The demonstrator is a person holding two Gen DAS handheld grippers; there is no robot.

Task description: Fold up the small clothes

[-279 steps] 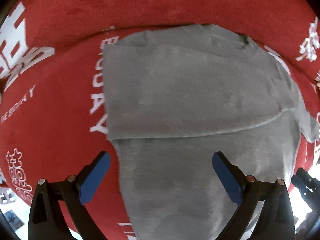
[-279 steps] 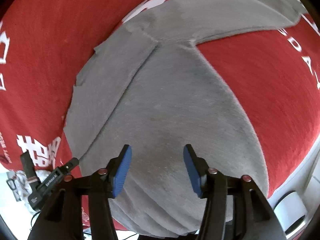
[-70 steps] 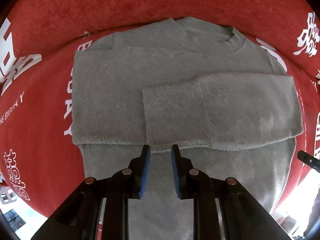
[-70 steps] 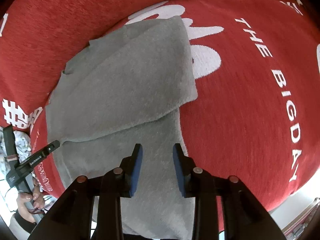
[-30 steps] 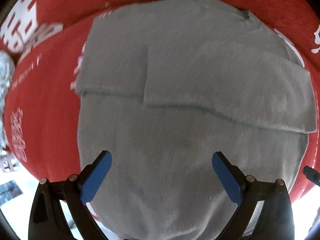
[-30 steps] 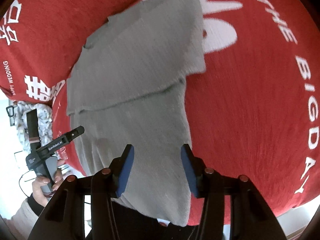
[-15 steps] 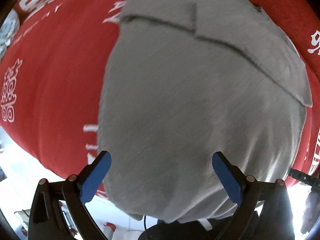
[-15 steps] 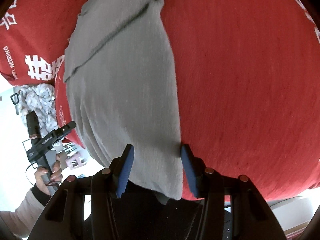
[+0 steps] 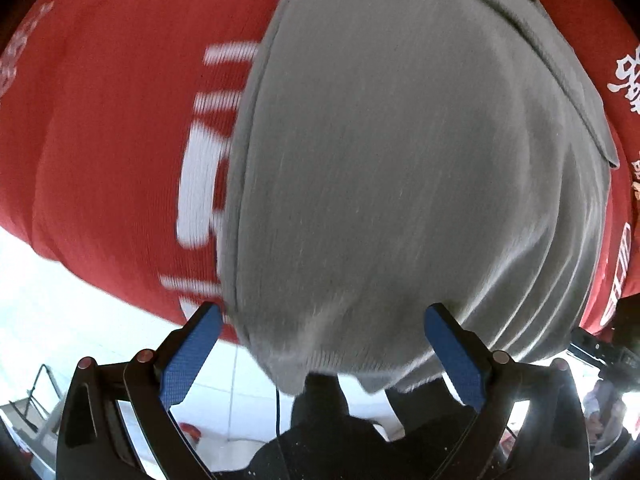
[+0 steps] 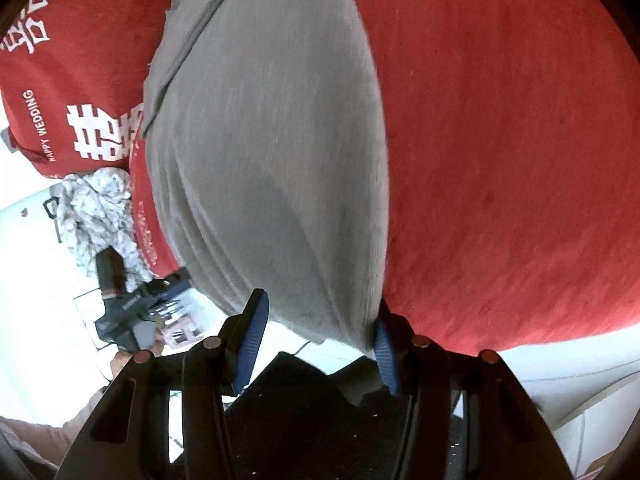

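Blue-padded left gripper (image 9: 320, 354) is spread wide, fingers (image 9: 191, 354) straddling the hanging hem of the one grey knit sweater (image 9: 400, 160) with nothing pinched. Blue-padded right gripper (image 10: 318, 344) is also parted, narrower, its right finger pad (image 10: 385, 354) touching the hem's right corner (contact only, no clamp visible).

Changes: 2.3 s ago both grippers had their pads nearly together over the sweater body, with neckline and folded sleeves in full view. A second ago both were already apart. Half a second ago the hem sat further from the pads; now both views have dropped to the near edge, the hem fills the space between the fingers and the folded sleeves have slid to the top of each view. Left view is more motion-blurred than before.

Sweater lies flat on the red plush cloth with white lettering (image 10: 500, 140), its lower hem draped over the near edge.

Counts: two grippers, one sweater, one red cloth. In the right view, one crumpled grey-and-white patterned fabric heap (image 10: 96, 208) lies left of the cloth edge, and the left gripper's black body shows just below that heap. A dark-clothed person (image 9: 332, 432) is below the hem. White floor (image 9: 80, 300) behind.
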